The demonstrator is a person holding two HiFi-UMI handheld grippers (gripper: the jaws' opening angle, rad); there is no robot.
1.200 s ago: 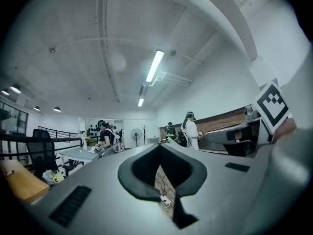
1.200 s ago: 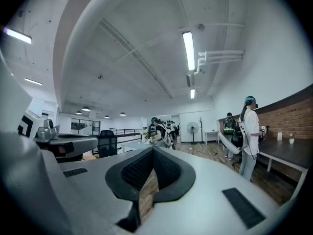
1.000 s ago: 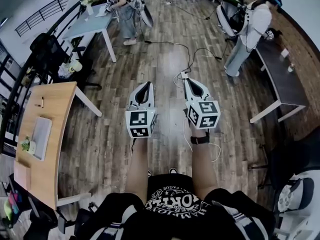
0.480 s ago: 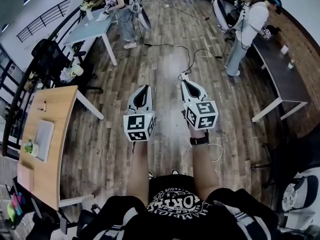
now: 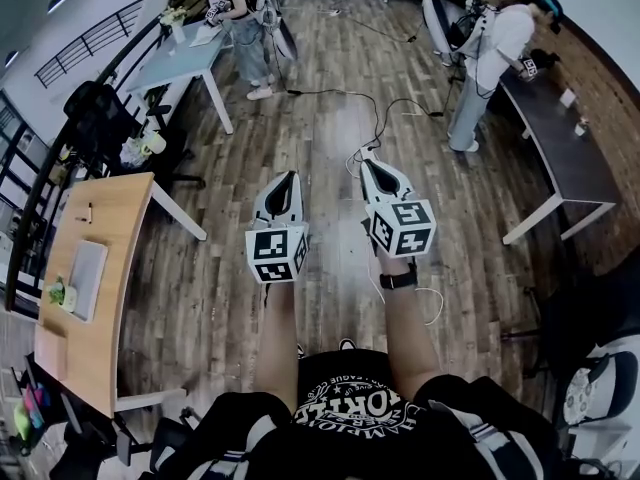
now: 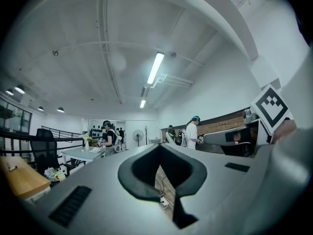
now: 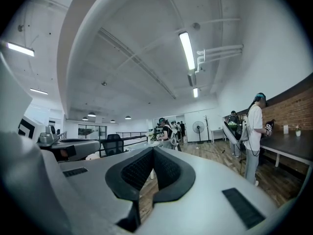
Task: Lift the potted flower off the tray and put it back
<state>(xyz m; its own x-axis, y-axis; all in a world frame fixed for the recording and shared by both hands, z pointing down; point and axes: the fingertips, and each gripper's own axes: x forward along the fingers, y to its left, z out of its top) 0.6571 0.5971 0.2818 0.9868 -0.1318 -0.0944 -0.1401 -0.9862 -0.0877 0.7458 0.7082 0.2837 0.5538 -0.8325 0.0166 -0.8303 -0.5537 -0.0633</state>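
Barely shifted since a second ago: slight drift of left gripper (image 5: 288,175) and right gripper (image 5: 368,161) across the floor (image 5: 200,268), side by side, pointing level. Both shut tight, pads meeting on nothing. Well apart from the potted flower (image 5: 56,292), far left on the desk (image 5: 115,228), at the left edge of the tray (image 5: 88,266); on it or just beside, impossible to tell. Risks ahead, by judgement: catching a foot on the cable (image 5: 330,90) while crossing; toppling the small pot by arriving with jaws unopened. Only from the head view: flower and tray. Only from the 2 gripper views: pads closed, empty.
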